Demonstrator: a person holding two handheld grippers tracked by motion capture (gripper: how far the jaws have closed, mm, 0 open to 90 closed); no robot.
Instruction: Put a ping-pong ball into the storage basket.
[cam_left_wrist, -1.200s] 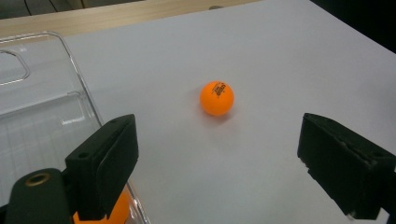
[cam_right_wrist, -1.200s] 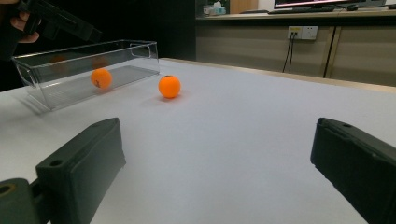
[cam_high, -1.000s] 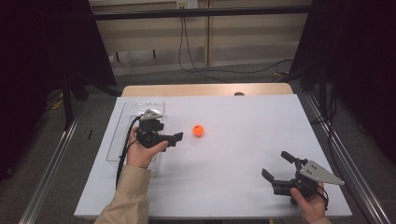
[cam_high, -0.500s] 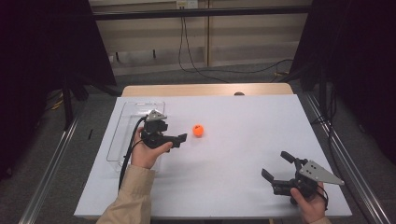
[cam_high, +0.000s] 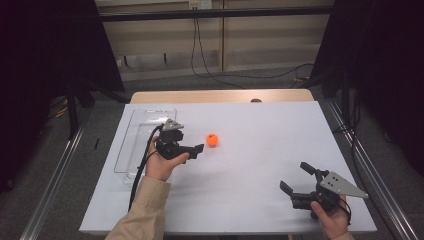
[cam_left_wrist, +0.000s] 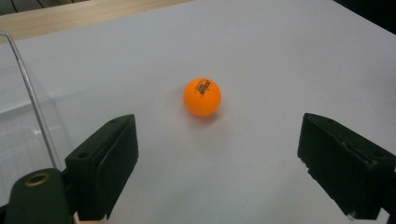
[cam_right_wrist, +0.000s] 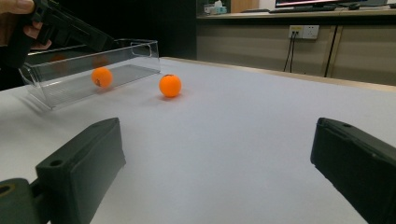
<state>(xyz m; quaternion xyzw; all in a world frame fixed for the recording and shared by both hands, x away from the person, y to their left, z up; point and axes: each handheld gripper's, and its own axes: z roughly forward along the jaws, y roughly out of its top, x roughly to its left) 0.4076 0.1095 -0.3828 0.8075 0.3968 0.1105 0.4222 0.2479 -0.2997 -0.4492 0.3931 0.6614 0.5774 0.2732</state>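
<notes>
Presently: orange ball loose on table, left of centre toward the far edge, faced by released left hand-held gripper lined up for grasping; right hand-held gripper released, idle near the front-right corner.

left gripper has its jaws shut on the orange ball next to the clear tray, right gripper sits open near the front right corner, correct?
One thing is off: the left gripper is not shut on the orange ball. The left gripper view shows its jaws open, with the ball lying free on the table ahead of them. The rest holds: the ball is beside the clear tray, and the right gripper sits open near the front right corner.
</notes>
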